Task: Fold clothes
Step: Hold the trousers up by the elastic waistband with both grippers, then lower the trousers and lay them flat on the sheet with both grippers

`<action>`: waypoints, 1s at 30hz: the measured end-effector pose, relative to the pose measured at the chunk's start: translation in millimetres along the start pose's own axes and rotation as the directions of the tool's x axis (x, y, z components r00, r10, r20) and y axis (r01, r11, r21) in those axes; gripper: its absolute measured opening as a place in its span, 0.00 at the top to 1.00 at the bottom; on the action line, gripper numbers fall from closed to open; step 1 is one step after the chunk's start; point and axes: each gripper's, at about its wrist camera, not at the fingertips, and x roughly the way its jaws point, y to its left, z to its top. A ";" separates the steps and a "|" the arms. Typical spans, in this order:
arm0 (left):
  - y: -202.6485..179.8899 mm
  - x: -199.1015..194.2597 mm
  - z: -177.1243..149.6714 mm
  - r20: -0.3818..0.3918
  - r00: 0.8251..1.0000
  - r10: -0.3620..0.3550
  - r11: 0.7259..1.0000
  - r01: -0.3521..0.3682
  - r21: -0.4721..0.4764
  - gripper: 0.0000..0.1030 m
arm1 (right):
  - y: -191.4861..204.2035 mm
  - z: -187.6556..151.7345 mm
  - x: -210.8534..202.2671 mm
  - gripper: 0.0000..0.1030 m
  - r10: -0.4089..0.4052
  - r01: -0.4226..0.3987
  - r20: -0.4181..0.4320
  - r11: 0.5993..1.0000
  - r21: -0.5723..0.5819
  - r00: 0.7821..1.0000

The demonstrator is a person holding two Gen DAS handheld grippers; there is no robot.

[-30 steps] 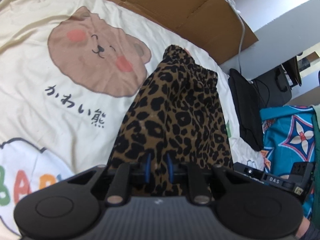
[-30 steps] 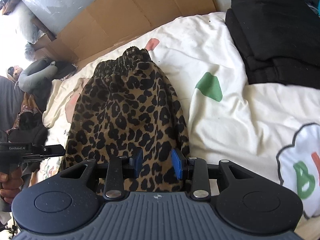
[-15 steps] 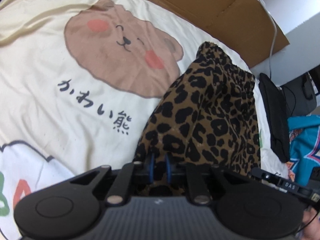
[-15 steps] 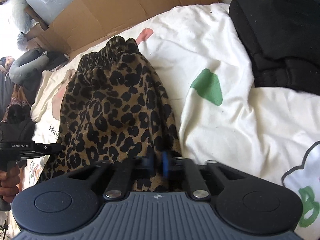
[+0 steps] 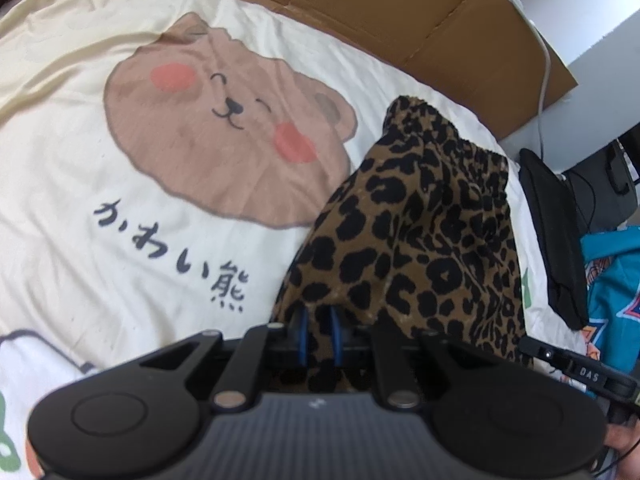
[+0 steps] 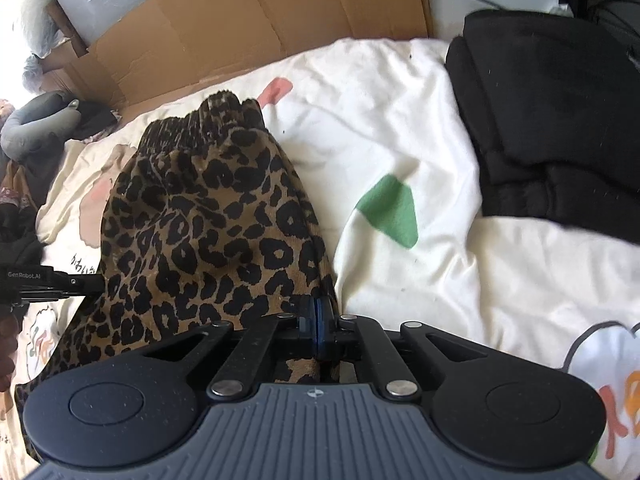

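Left wrist view: my left claw [image 5: 319, 334] is clamped on the near hem of the leopard-print garment [image 5: 420, 240], the blue pads [image 5: 303, 332] standing close together with a fold of cloth pinched between them. From that grip the garment runs away from the camera, lifted off the bed at the near end and resting at its far end, where the gathered elastic waistband [image 5: 444, 136] lies on the cream bedsheet [image 5: 80, 200]. Just left of the garment the bedsheet carries a printed brown bear face [image 5: 224, 136] with dark script beneath it. Beyond the waistband, flattened cardboard [image 5: 400, 12] lines the far edge of the bed. At the lower right edge the body of the other tool shows.

Right wrist view: my right claw [image 6: 320, 330] is likewise pressed shut on the same hem, at the garment's right-hand corner; cloth passes between the pads, which appear to meet. The garment spreads to the left and away, its waistband at the far end. To the right, on bare bedsheet, I note a green printed patch [image 6: 390, 214], and further right a folded black garment [image 6: 560, 120], well apart from the leopard-print piece. Cardboard stands behind.
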 end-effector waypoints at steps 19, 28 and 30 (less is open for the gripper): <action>-22.5 19.0 40.2 0.075 0.997 0.003 0.998 -0.007 0.055 0.89 | -3.5 12.8 -11.7 0.99 -0.051 0.047 0.070 0.996 0.070 0.996; -47.8 -12.6 41.0 0.139 0.988 -0.067 0.988 0.046 0.150 0.88 | 29.2 43.1 2.1 0.98 0.090 -0.086 0.090 0.995 -0.050 0.992; -48.8 -7.2 43.3 0.140 0.988 -0.073 0.987 0.051 0.154 0.88 | 41.4 49.2 11.7 0.97 0.111 -0.105 0.075 0.991 -0.084 0.991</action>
